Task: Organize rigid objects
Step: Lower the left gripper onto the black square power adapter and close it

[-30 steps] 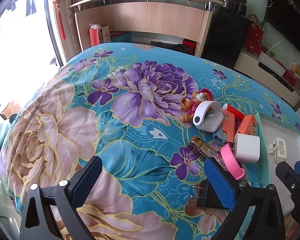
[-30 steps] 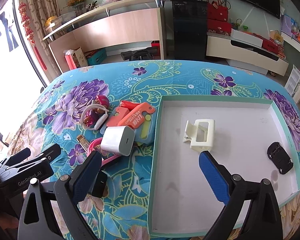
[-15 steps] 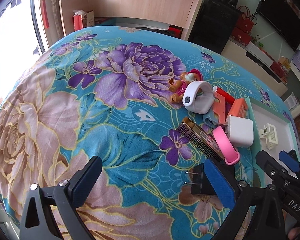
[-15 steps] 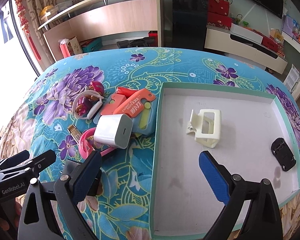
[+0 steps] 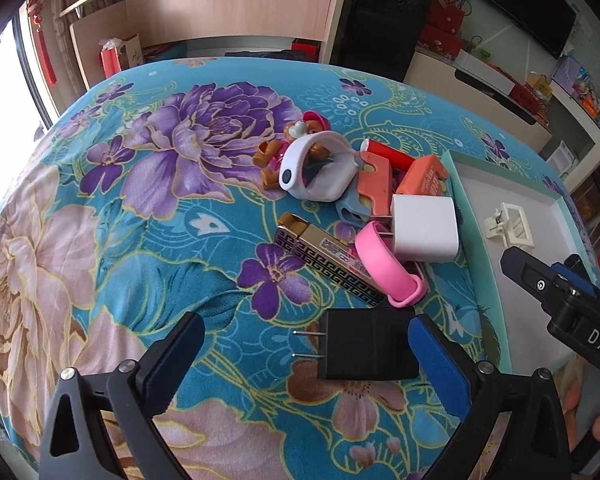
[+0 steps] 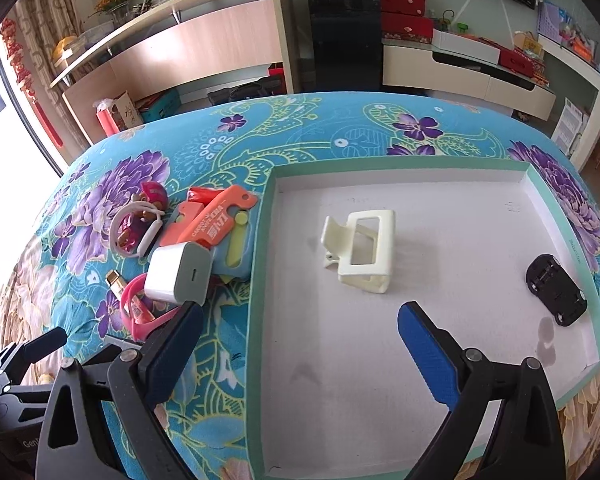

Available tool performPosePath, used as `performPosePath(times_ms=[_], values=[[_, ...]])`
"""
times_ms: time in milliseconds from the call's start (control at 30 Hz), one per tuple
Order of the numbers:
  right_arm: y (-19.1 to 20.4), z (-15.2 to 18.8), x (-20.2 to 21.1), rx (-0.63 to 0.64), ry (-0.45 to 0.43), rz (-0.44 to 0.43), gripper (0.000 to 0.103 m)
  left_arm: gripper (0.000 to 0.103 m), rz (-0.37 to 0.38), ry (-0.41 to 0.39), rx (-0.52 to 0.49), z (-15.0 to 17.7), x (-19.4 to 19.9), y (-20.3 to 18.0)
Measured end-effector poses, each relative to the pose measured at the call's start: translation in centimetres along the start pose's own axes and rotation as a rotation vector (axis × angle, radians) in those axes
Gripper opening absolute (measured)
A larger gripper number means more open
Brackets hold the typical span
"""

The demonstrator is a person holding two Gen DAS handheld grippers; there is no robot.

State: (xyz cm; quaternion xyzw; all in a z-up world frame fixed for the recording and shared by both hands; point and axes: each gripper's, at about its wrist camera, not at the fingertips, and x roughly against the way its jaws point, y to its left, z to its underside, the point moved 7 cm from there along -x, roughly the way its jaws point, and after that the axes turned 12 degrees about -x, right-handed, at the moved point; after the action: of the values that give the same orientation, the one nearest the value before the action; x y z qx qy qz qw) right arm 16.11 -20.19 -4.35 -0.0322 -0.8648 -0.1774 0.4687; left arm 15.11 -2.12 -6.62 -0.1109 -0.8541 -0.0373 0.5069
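Observation:
A black charger plug (image 5: 366, 344) lies on the flowered cloth between the fingers of my open left gripper (image 5: 306, 350), close to the right finger, prongs pointing left. Just beyond it sits a pile: pink wristband (image 5: 384, 268), white charger cube (image 5: 424, 228), gold-and-black box (image 5: 324, 260), orange utility knives (image 5: 380, 184), white watch band (image 5: 316, 168) and a small bear toy (image 5: 292, 148). My right gripper (image 6: 300, 340) hangs open and empty over the near left part of the white tray (image 6: 260, 280). In the tray rest a cream clip (image 6: 360, 248) and a black toy car (image 6: 556, 288).
The tray's teal rim (image 5: 466, 208) runs just right of the pile. The right gripper's body (image 5: 560, 296) reaches in over the tray. Flowered cloth (image 5: 100, 240) stretches to the left. Shelves and cabinets stand beyond the far edge.
My left gripper has moved right and forward, so the black plug now sits between its fingers. The right gripper has drifted slightly forward over the tray.

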Motion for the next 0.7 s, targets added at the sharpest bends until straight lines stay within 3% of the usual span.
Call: performPosePath(times_ms=[300, 567, 633, 700], values=[[-1.4, -0.2, -0.3, -0.046, 0.01, -0.006, 0.098, 0.102, 0.029, 0.026, -0.064, 0.2, -1.2, -2.6], [-0.2, -0.7, 0.2, -0.032, -0.024, -0.054, 0.098, 0.082, 0.049, 0.024, -0.116, 0.2, -1.3, -4.3], [0.3, -0.9, 0.3, -0.027, -0.034, -0.074, 0.098, 0.07, 0.053, 0.018, -0.115, 0.2, -1.3, -4.3], [0.7, -1.0, 0.2, -0.02, -0.036, -0.087, 0.098, 0.07, 0.06, 0.013, -0.109, 0.2, -1.3, -4.1]])
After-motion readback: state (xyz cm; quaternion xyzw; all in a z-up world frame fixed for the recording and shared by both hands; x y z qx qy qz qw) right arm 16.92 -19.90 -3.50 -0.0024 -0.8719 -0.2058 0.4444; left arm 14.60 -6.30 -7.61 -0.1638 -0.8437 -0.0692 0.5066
